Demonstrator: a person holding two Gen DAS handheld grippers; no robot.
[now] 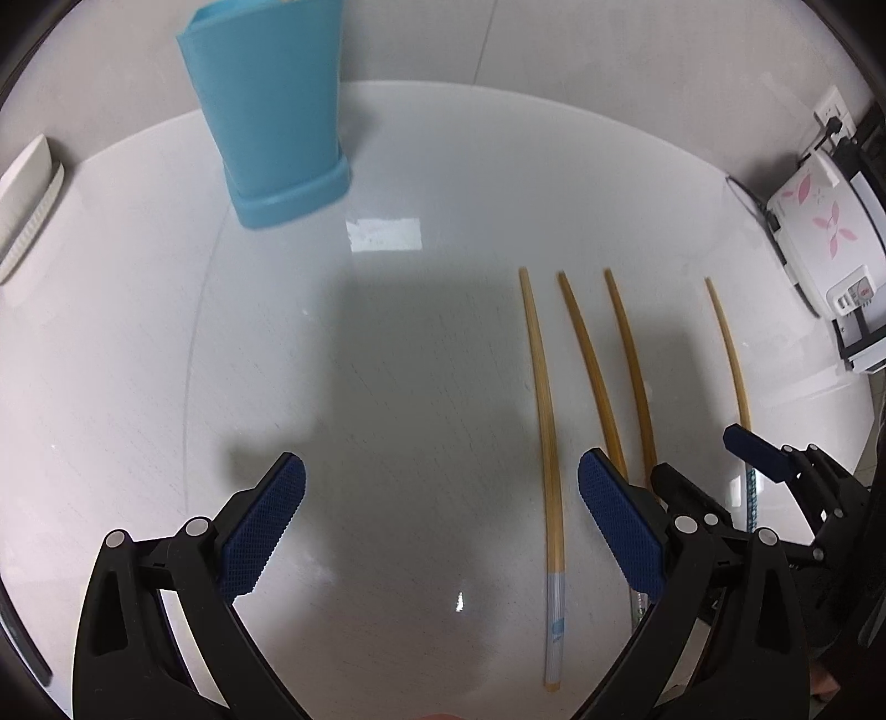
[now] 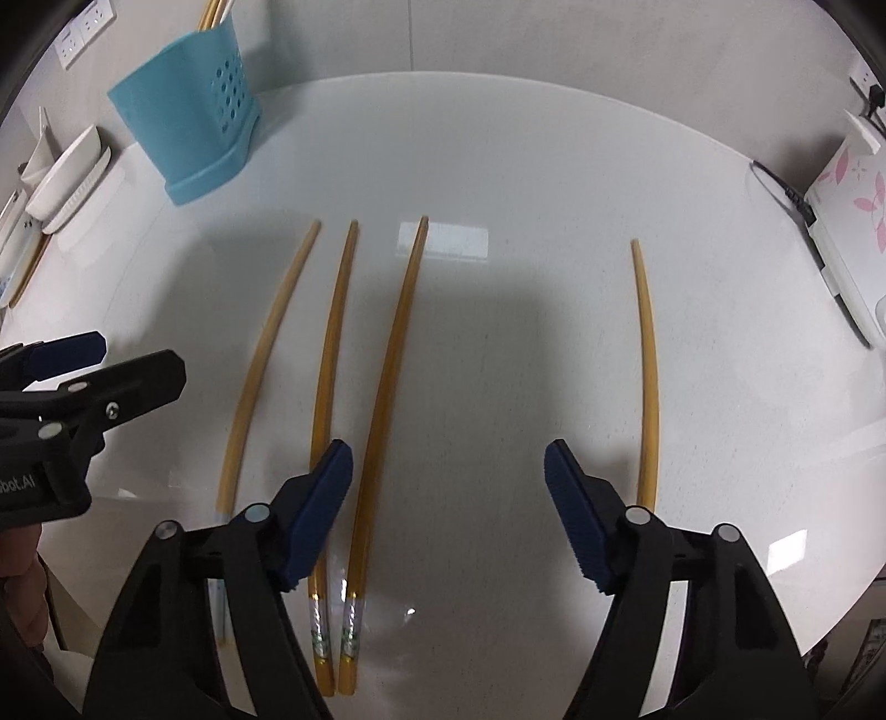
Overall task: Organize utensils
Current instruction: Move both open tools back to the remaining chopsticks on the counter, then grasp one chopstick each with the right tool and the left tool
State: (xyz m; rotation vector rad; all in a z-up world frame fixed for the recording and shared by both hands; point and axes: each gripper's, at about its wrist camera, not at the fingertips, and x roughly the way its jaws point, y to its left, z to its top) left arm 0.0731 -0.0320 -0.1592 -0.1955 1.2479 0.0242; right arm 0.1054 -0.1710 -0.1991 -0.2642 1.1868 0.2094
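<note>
Right gripper (image 2: 448,493) sits low over the chopsticks, fingers apart and empty, with one chopstick (image 2: 387,382) running up between them, nearer the left pad. Its neighbour (image 2: 331,354) lies just beside that pad on the outside, so the two nearly touch at their decorated ends. A third chopstick (image 2: 260,365) lies further left, and a fourth (image 2: 648,365) lies well apart on the right. All four rest flat on the white worktop (image 2: 526,166).

Left gripper (image 1: 441,498) hovers beside them, fingers wide, nothing between them but bare worktop.

Looks like the approach to a pick. The next move, I'd say, calls for lowering and squeezing, and the pair's closeness risks catching only one stick or nudging the other.

Over at the back stands the blue holder (image 2: 188,138), upright, perforated, with several chopsticks (image 2: 213,14) already poking out of its top.
</note>
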